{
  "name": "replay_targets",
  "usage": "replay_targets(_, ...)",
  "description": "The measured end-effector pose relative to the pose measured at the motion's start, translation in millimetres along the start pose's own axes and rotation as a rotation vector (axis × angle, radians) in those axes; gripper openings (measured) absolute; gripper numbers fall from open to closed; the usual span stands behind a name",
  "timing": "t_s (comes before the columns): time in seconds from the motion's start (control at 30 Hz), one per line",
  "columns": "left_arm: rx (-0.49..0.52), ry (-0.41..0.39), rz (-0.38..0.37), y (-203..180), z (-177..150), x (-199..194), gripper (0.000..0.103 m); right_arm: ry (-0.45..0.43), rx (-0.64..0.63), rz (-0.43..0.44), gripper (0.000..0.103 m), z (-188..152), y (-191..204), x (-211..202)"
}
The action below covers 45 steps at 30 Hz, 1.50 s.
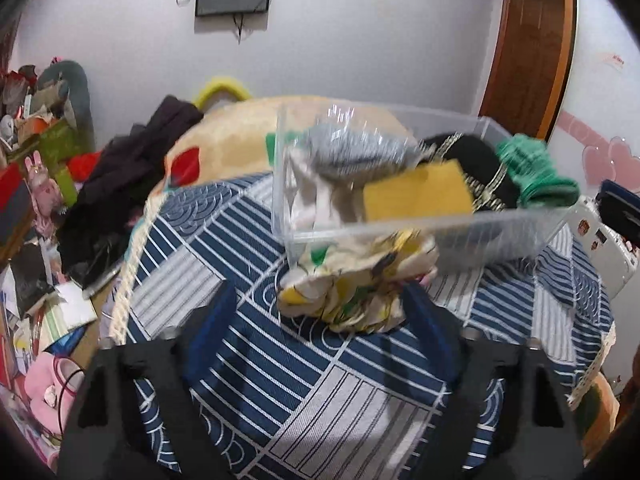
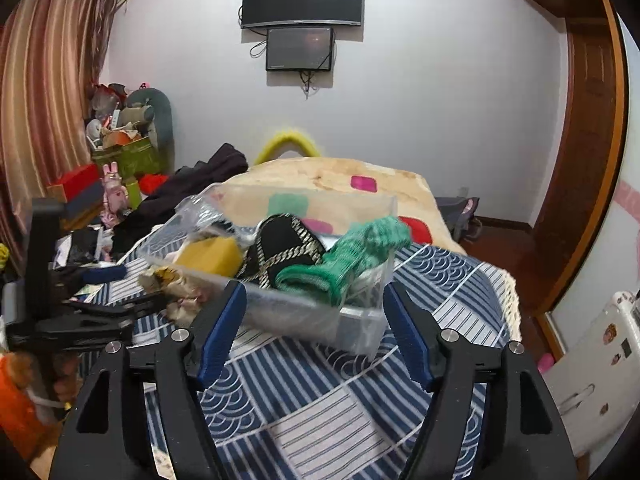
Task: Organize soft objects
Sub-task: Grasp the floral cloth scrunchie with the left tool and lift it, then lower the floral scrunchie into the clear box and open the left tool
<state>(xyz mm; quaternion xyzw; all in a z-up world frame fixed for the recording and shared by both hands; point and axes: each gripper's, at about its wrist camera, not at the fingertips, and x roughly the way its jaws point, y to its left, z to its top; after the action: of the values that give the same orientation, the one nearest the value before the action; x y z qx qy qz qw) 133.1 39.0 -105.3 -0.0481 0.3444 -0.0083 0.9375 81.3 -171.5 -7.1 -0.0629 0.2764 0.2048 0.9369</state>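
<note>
A clear plastic bin (image 1: 516, 224) stands on the blue striped cloth and holds a yellow sponge (image 1: 416, 192), a grey knit piece (image 1: 352, 148), a black item with gold trim (image 1: 476, 156) and a green knit piece (image 1: 532, 168). A crumpled yellow-patterned cloth (image 1: 352, 292) lies against the bin's near wall. My left gripper (image 1: 320, 304) is open, its fingers wide on both sides of that cloth. In the right wrist view my right gripper (image 2: 312, 300) is open and empty in front of the bin (image 2: 352, 320), near the green knit piece (image 2: 352, 256). The left gripper (image 2: 160, 300) shows there beside the cloth (image 2: 176, 284).
A beige blanket (image 2: 336, 176) with coloured patches covers the bed beyond the bin. Dark clothes (image 1: 132, 176) lie at the left. Cluttered boxes and toys (image 1: 36, 184) fill the left floor. A white case (image 2: 600, 352) stands at the right, by a wooden door (image 2: 588, 120).
</note>
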Motion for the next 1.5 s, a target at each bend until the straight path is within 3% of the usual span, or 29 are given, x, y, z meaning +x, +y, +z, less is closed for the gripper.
replay_targets(0.1,-0.003,0.035,-0.001,2,-4,14,0.061,0.011,0.005,0.02,0.072,-8,4,0)
replay_targets(0.17,-0.009,0.04,0.01,5,-6,20,0.04,0.023,0.007,0.036,0.072,-12,7,1)
replay_targets(0.27,-0.026,0.063,-0.007,10,-9,29,0.018,0.041,0.002,0.047,0.072,-21,11,3)
replay_targets(0.37,-0.025,0.058,-0.029,12,-11,26,0.014,0.049,0.004,0.052,0.072,-24,12,4)
replay_targets(0.7,0.021,-0.022,-0.057,-2,-15,-21,0.013,0.017,0.025,0.052,0.072,-24,8,-8)
replay_targets(0.97,-0.006,-0.14,-0.085,-8,32,-52,0.013,0.005,0.042,0.07,0.072,-23,5,-11)
replay_targets(1.13,-0.008,-0.142,-0.152,-23,67,-38,0.013,0.008,0.061,0.08,0.072,-24,1,-9)
replay_targets(1.3,0.061,-0.083,-0.142,-55,90,1,0.016,0.006,0.082,0.091,0.072,-25,-3,-10)
replay_targets(1.43,0.093,0.014,-0.091,-70,90,34,0.055,0.004,0.09,0.098,0.072,-26,-6,-10)
replay_targets(1.5,0.089,0.02,-0.092,-70,84,37,0.061,0.005,0.094,0.1,0.072,-27,-7,-9)
